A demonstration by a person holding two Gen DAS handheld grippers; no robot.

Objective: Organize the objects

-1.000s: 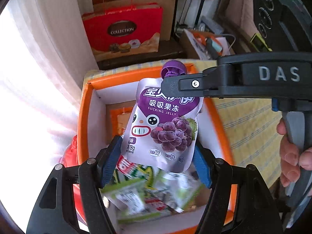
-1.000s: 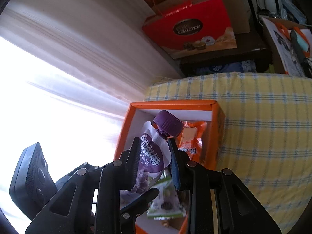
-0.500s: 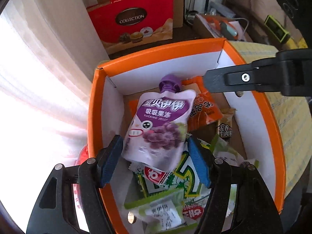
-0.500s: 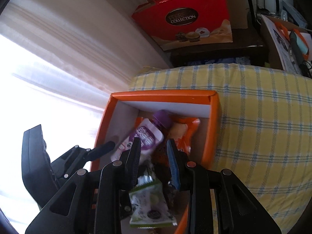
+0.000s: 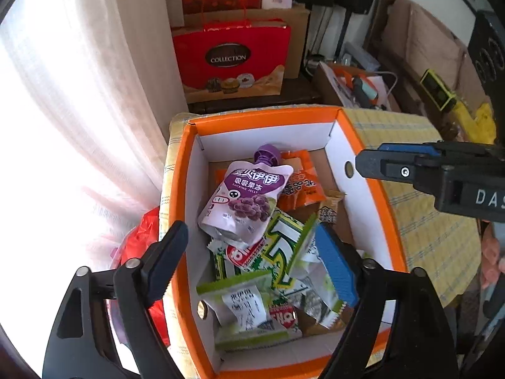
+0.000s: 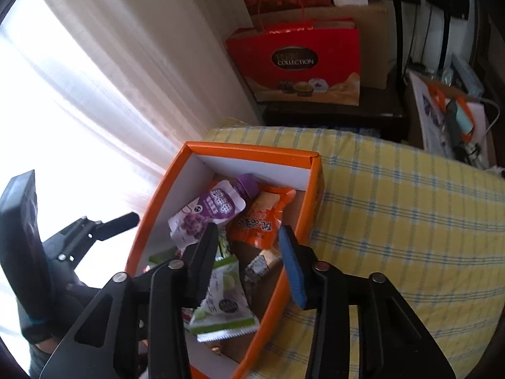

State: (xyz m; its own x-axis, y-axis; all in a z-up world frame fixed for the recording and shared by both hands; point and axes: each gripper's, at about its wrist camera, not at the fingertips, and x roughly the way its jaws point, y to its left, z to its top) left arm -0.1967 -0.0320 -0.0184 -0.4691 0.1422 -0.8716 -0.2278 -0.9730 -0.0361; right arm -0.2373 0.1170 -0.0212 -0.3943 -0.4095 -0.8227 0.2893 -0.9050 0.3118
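Yellow checked cloth [image 6: 394, 208] under an orange box [image 5: 180, 170] by the curtain, and the purple jelly pouch [image 5: 246, 199] lies loose in the box's far half on the snack packets, cap toward the far wall, long axis running front to back. Left gripper [image 5: 252, 252] hangs right over the near end, jaws opening with nothing pinched, so it's closer to the pouch. Right gripper [image 6: 249, 252] sits over the right wall, also opening and holding nothing.
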